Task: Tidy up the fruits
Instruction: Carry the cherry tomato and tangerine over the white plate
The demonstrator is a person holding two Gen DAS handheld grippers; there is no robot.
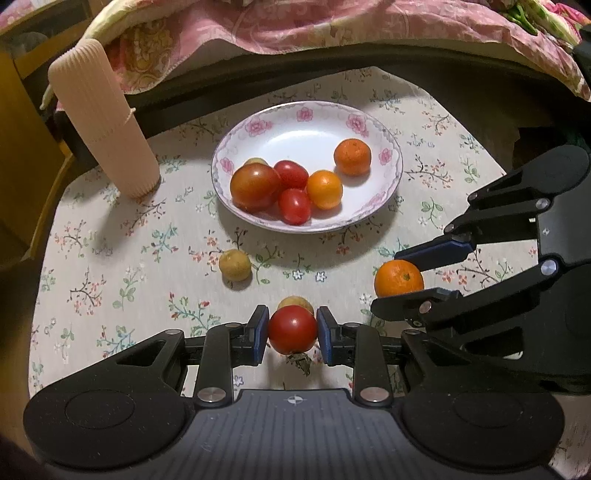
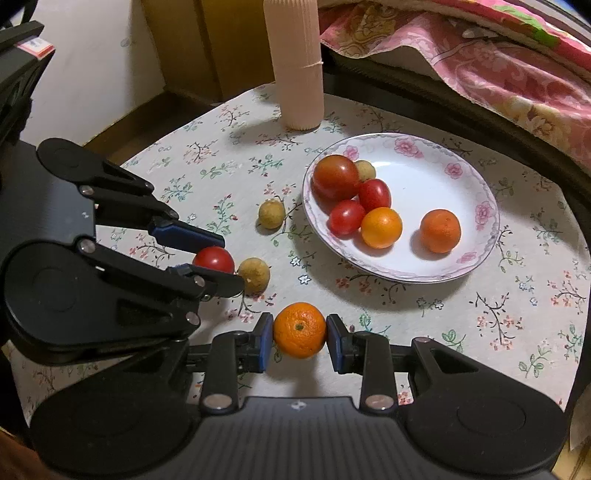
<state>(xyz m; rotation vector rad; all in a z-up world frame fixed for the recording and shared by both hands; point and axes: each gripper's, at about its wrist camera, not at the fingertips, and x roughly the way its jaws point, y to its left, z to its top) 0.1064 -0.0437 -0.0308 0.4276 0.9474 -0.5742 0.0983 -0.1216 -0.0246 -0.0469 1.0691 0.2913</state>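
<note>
My left gripper is shut on a red tomato near the table's front; it also shows in the right wrist view. My right gripper is shut on an orange mandarin, also seen in the left wrist view. A floral plate holds a big tomato, two small tomatoes, two mandarins and a small brown fruit. Two brown longans lie on the cloth: one left of centre, one just behind the held tomato.
A tall ribbed beige cylinder stands at the back left of the table. A pink floral quilt lies behind the table's dark rim. The two grippers are close together at the table's front, right gripper beside the left.
</note>
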